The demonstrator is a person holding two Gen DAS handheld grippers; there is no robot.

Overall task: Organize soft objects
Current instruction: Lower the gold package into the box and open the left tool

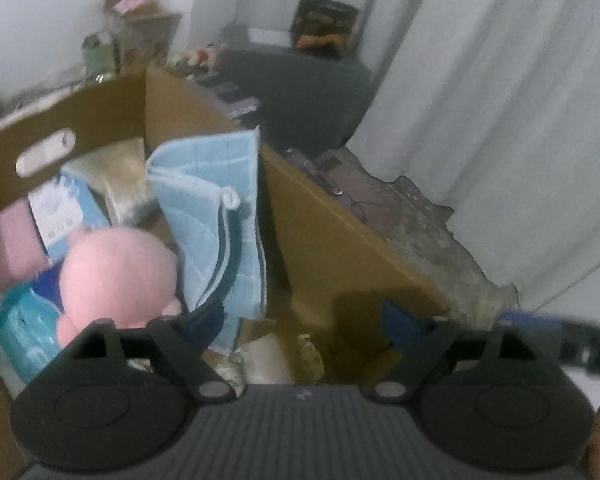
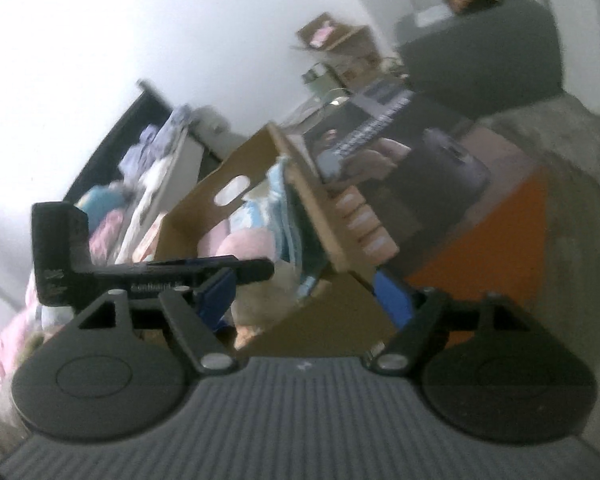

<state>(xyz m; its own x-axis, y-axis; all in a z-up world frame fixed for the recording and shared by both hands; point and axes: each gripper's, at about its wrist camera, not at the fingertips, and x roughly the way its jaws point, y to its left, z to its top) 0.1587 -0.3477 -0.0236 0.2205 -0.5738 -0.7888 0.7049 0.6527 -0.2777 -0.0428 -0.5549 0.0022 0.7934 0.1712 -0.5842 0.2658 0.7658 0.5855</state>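
A brown cardboard box point(image 1: 332, 240) holds soft things: a pink plush point(image 1: 116, 276), a folded light blue quilted cloth point(image 1: 216, 204) standing upright, a pink pad point(image 1: 8, 240) and blue packets point(image 1: 64, 204). My left gripper point(image 1: 304, 328) hovers open over the box's near right corner, holding nothing. In the right wrist view the same box point(image 2: 340, 308) appears tilted, with the blue cloth point(image 2: 288, 208) and pink plush point(image 2: 248, 244) inside. My right gripper point(image 2: 304, 296) is open at the box's near corner. The left gripper's body point(image 2: 148, 268) crosses in front on the left.
A dark grey sofa point(image 1: 300, 92) and white curtains point(image 1: 500, 120) stand behind the box. A patterned rug point(image 1: 432, 236) lies to the right. A drawer of clothes point(image 2: 152, 160) and an orange surface point(image 2: 492, 232) show in the right wrist view. Clutter and a small box point(image 1: 136, 12) sit far left.
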